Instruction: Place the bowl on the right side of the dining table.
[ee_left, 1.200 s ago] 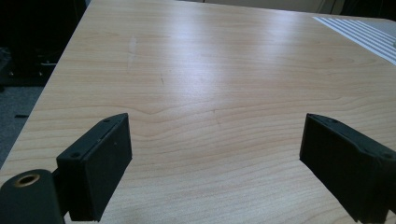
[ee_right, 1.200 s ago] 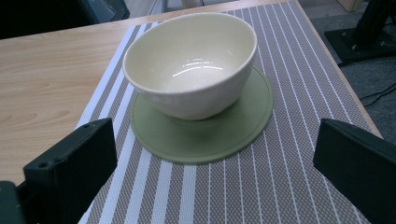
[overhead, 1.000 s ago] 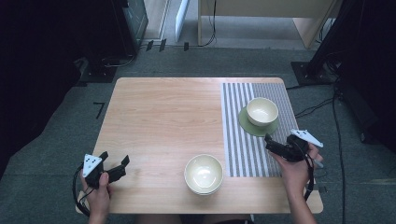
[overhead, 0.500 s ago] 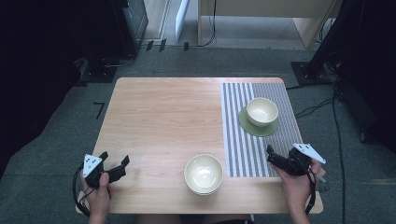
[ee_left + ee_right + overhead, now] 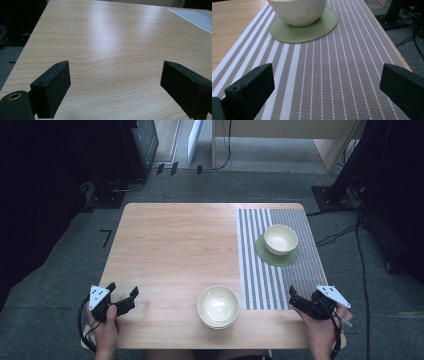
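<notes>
**Right claw drawn back to the near edge; bowl on coaster lies straight ahead**

The bowl [image 5: 280, 239] stands upright on the green coaster [image 5: 276, 255], on the far part of the striped mat [image 5: 272, 285] at the right side of the counter [image 5: 175, 245]. From the right claw [image 5: 296, 300] the bowl lies ahead, away from the person and slightly to the left in the high view. In the right gripper view the bowl [image 5: 297, 11] and coaster [image 5: 305, 28] sit at top centre, roughly between the lines of the two jaws, with bare mat [image 5: 332, 82] between. The bowl is round, so no long axis governs the approach.

The right claw is spread wide and holds nothing. It is the nearer of the two; the left claw [image 5: 122, 299], also spread wide and empty, rests at the near left corner, well apart from this bowl.

A second bowl [image 5: 218, 306] stands on bare wood at the near edge, between the two claws, just left of the mat.

Change from the earlier frames: the right claw has moved back from beside the coaster toward the person and now sits at the near end of the mat. The left claw and both bowls are unchanged.
</notes>
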